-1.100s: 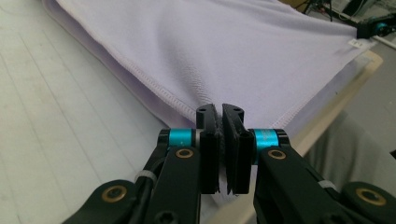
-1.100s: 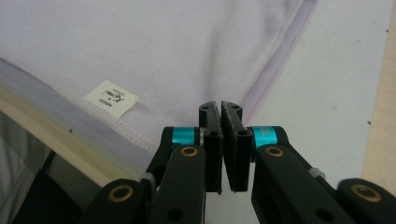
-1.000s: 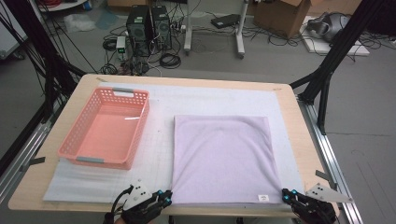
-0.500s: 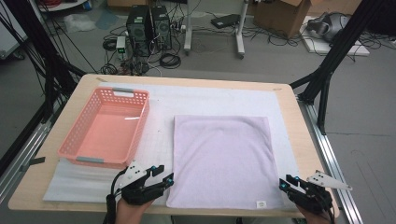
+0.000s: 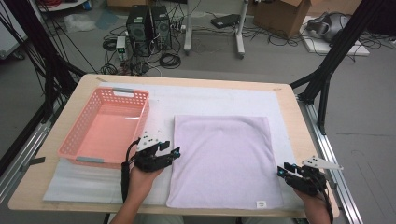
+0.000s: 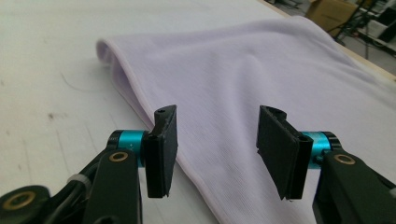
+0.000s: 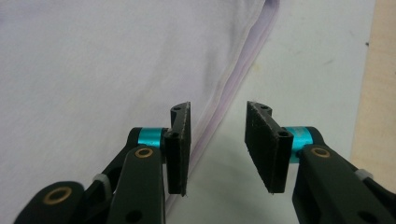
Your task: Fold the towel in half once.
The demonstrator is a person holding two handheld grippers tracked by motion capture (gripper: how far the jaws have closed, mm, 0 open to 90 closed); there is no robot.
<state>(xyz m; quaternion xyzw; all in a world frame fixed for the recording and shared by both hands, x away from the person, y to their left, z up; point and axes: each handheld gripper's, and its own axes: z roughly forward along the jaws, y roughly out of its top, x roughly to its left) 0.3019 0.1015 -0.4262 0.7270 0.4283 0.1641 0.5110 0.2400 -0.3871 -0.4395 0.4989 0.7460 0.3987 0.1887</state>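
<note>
Your lilac towel (image 5: 223,158) lies flat on the white mat (image 5: 219,100) that covers the surface (image 5: 81,86), right of centre and toward the near edge. It's close to square, with the slightly longer axis running near to far. Sides are roughly parallel to the surface edges, and the small white tag (image 5: 261,204) sits at the near right corner. In the left gripper view its left edge (image 6: 135,100) looks double-layered, hem showing, so it's folded.

Your left gripper (image 5: 170,153) is at the towel's left edge, about halfway along it, pointing right at the cloth. Jaws have just been opening and now stand apart at a medium gap. The towel edge runs beneath the gap, but the pads aren't pressing on it.

Your right gripper (image 5: 284,169) is at the towel's right edge near the near right corner, pointing left. Its jaws have also just been opening and stand at a moderate gap with nothing pinched. In the right gripper view the towel hem (image 7: 233,79) runs up just beyond the left pad, with bare mat under the gap.

The pink basket (image 5: 77,142) sits left of the towel, long axis near to far, just beside your left hand (image 5: 142,179).
</note>
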